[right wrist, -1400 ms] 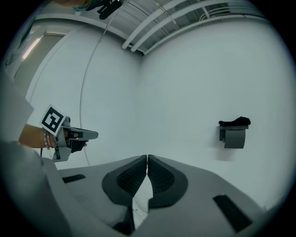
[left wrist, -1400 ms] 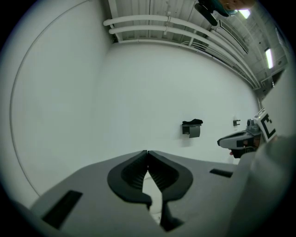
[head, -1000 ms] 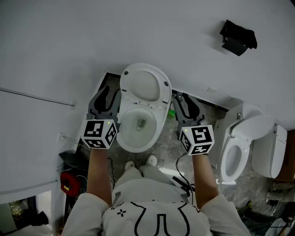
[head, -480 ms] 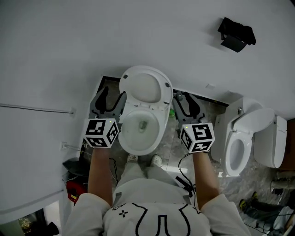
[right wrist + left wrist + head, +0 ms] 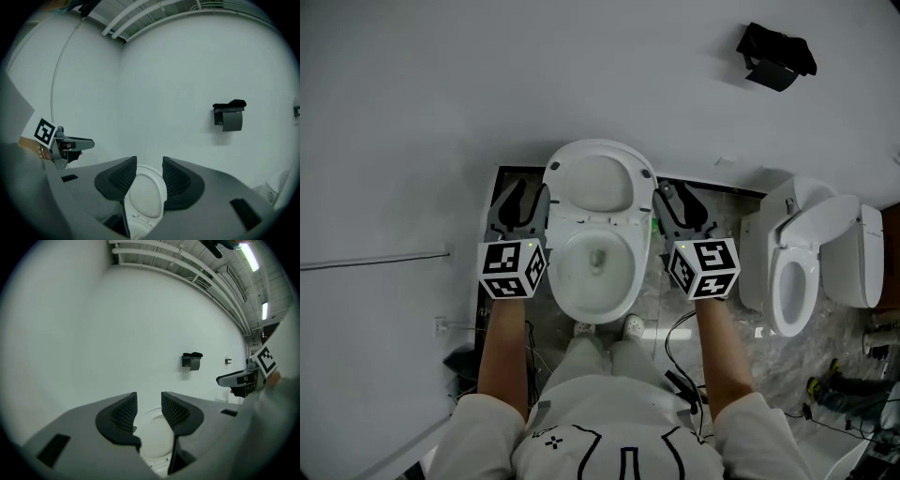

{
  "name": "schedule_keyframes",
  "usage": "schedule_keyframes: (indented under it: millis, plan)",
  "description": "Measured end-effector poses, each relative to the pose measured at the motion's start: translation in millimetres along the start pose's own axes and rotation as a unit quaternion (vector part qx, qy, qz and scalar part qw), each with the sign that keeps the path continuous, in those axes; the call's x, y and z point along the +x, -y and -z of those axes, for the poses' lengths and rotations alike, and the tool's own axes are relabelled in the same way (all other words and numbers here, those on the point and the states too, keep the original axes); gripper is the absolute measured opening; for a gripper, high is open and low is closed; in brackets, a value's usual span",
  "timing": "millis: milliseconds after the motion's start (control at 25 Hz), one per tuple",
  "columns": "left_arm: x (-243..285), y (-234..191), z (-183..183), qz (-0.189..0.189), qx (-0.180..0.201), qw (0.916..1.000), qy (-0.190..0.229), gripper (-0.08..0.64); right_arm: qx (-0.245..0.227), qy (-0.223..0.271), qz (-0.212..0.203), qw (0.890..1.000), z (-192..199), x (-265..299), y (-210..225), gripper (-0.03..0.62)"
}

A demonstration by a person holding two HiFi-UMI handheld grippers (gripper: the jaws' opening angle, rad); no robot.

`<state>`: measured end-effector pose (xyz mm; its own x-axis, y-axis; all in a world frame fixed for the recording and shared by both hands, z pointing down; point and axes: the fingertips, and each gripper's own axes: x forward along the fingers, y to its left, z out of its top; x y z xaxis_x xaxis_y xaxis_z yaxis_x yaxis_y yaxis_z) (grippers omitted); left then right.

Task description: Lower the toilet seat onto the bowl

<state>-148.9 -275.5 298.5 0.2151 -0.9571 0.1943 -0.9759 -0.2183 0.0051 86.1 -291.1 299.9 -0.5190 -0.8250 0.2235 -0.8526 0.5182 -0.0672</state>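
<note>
The toilet seat [image 5: 598, 183] stands raised above the bowl [image 5: 630, 272], tipped back toward the far wall. The left gripper [image 5: 526, 202] is just beside its left edge and the right gripper [image 5: 678, 202] just beside its right edge, and neither touches it. The left gripper's fingers [image 5: 123, 414] stand moderately apart and are closing on nothing; the white seat shows only through the gap, beyond the tips. The right gripper's fingers [image 5: 175, 178] are about as far apart and also empty, with the seat's oval framed beyond them. Only the head view shows the bowl's opening, the person's shoes [image 5: 584, 329] at its near edge, cables [image 5: 680, 328] on the floor and a second toilet [image 5: 797, 272] to the right. Only the gripper views show the ceiling pipes [image 5: 154, 249], and they show the black holder [image 5: 229, 115] on the far wall from the front. Each also catches the other gripper off to one side.
</note>
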Motion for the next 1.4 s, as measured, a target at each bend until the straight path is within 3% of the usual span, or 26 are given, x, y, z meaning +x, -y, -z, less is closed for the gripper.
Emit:
schedule_keyframes:
  millis: [480, 1000, 1240, 1400]
  plan:
    - [56, -16, 34, 0.066, 0.044, 0.9962, -0.036, 0.163, -0.028, -0.032, 0.035, 0.998, 30, 59, 6, 0.176]
    - [118, -35, 95, 0.099, 0.070, 0.9872, -0.104, 0.164, -0.047, -0.089, 0.052, 0.994, 76, 120, 29, 0.176]
    - [142, -39, 113, 0.107, 0.074, 0.9835, -0.126, 0.175, -0.097, -0.101, 0.064, 0.988, 87, 135, 32, 0.176]
    - [157, -39, 125, 0.117, 0.090, 0.9788, -0.142, 0.175, -0.099, -0.119, 0.057, 0.986, 103, 149, 31, 0.160]
